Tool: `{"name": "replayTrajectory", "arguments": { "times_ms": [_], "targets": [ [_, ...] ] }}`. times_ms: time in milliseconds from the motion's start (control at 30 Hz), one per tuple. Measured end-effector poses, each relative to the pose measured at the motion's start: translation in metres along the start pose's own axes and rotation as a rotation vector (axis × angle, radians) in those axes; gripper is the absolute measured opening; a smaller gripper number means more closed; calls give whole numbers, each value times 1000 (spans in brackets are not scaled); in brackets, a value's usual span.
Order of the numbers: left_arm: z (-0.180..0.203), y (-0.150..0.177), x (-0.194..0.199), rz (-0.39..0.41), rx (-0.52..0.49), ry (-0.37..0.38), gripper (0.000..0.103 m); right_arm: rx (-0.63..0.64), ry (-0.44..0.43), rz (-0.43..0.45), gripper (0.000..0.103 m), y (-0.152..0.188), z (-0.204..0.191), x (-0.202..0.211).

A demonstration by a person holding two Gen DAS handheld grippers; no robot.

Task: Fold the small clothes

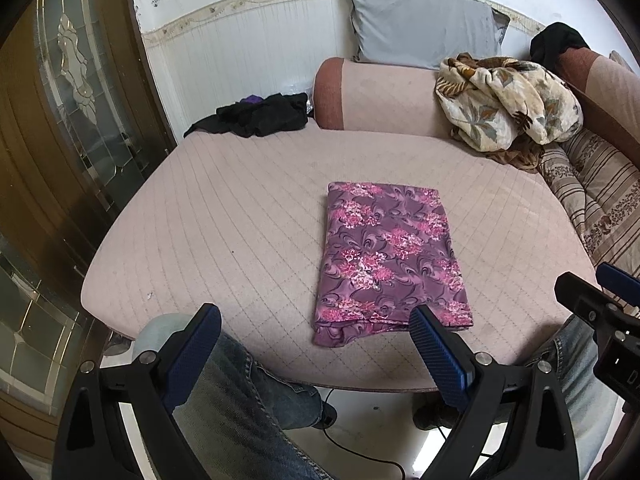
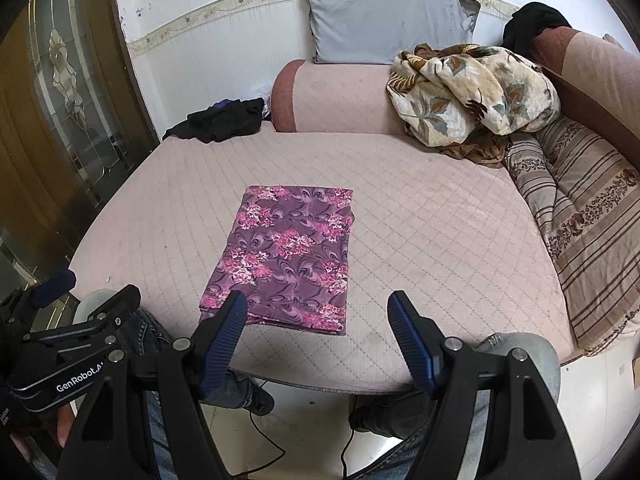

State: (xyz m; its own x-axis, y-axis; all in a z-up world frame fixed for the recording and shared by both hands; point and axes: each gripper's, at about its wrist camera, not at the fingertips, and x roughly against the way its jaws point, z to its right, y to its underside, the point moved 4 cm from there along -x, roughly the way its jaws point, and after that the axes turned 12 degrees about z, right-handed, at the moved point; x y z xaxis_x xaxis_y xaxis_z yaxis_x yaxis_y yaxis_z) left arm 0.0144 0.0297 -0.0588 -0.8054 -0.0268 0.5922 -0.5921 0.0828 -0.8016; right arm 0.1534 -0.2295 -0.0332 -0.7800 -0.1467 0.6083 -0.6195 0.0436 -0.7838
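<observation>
the purple cloth (image 1: 390, 256) lies folded flat on the sofa (image 1: 224, 216). both the left hand-held gripper (image 1: 316, 350) and right hand-held gripper (image 2: 316, 334) are open and empty; next probably another fold from the near edge.

— What do the tools look like?
— Black plastic left gripper (image 1: 316, 322) and right gripper (image 2: 317, 310), ribbed blue finger pads (image 2: 412, 344), silver screws, white "GenRobot" lettering.
— The person?
— Faded blue jeans (image 1: 244, 408).

Grey pillow (image 1: 420, 24) — floral blanket (image 1: 504, 100) beside.
</observation>
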Motion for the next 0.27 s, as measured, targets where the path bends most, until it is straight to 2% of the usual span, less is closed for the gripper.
{"name": "replayTrajectory", "arguments": {
  "times_ms": [267],
  "targets": [
    [4, 1, -32, -31, -16, 12, 97, -9, 8, -49, 72, 1, 5, -34]
  ]
}}
